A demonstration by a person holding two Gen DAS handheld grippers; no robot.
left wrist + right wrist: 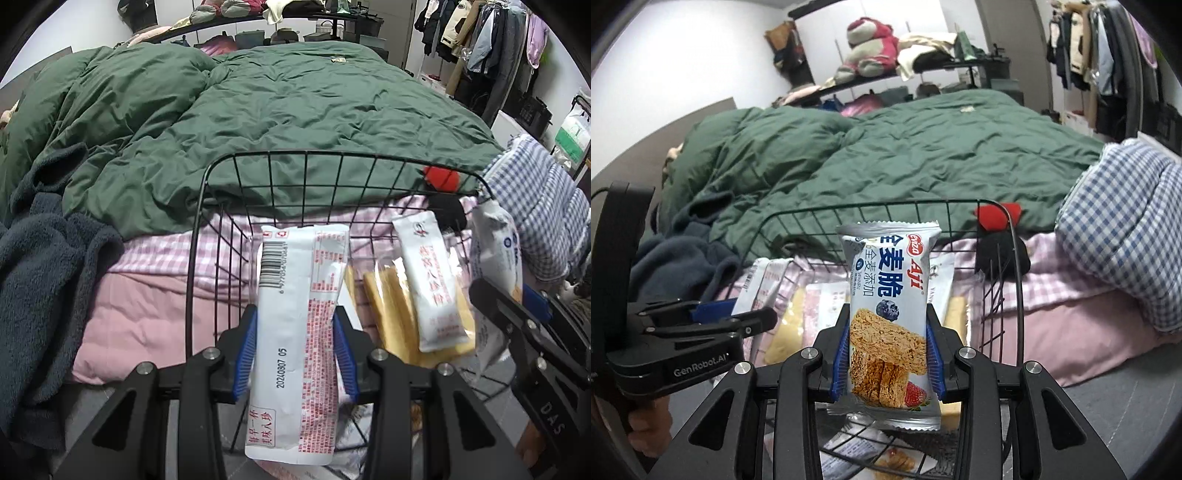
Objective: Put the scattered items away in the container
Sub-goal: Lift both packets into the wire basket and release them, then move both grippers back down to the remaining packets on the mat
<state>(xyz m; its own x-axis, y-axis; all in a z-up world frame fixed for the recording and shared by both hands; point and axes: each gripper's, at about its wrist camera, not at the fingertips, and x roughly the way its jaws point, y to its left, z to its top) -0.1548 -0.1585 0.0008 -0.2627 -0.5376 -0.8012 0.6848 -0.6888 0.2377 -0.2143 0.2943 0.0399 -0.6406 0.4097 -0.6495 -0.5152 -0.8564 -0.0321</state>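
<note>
The left gripper pinches a long white sachet between its blue pads, and the right gripper clamps a cereal-bar packet, both hanging over the black wire basket just ahead of the fingers. Best to lower each inside the rim before letting go, so neither packet slides out. Below the fingers the basket already holds another white sachet and yellow wafer packs.

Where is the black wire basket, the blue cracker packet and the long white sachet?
Black wire basket (306, 157), left wrist view, back rim.
Blue cracker packet (886, 280), right wrist view, printed front.
Long white sachet (291, 332), left wrist view, middle.
</note>
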